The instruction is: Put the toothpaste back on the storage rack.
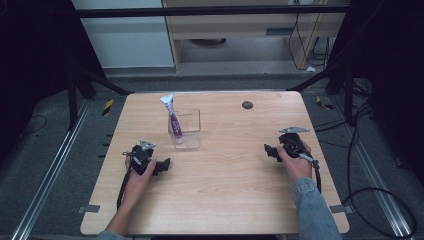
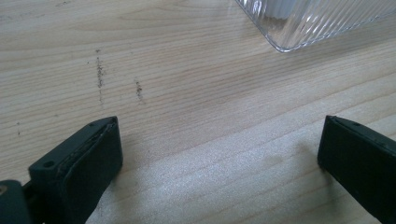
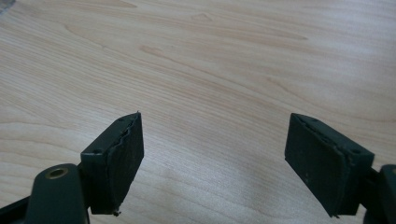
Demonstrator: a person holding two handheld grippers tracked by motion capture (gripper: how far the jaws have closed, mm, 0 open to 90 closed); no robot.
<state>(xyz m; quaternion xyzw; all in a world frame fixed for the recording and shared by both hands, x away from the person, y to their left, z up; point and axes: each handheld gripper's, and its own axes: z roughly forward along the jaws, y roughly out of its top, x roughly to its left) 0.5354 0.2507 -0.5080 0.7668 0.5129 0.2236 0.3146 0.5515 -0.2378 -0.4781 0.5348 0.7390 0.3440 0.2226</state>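
Tube (image 1: 173, 121) in glass (image 1: 191, 131), beyond spread jaws.

Glass container (image 2: 317, 23) (ribbed) edge-cropped

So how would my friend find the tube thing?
Look at the wooden table, left of its middle toward the far edge, for a clear glass box. The tube leans inside it, tip poking out the top. It's the only white and purple thing there.

a tube (image 1: 173, 121) stands tilted in the container (image 1: 192, 136) on the surface (image 1: 225, 190); a disc (image 1: 247, 105) lies right of the container, farther back.
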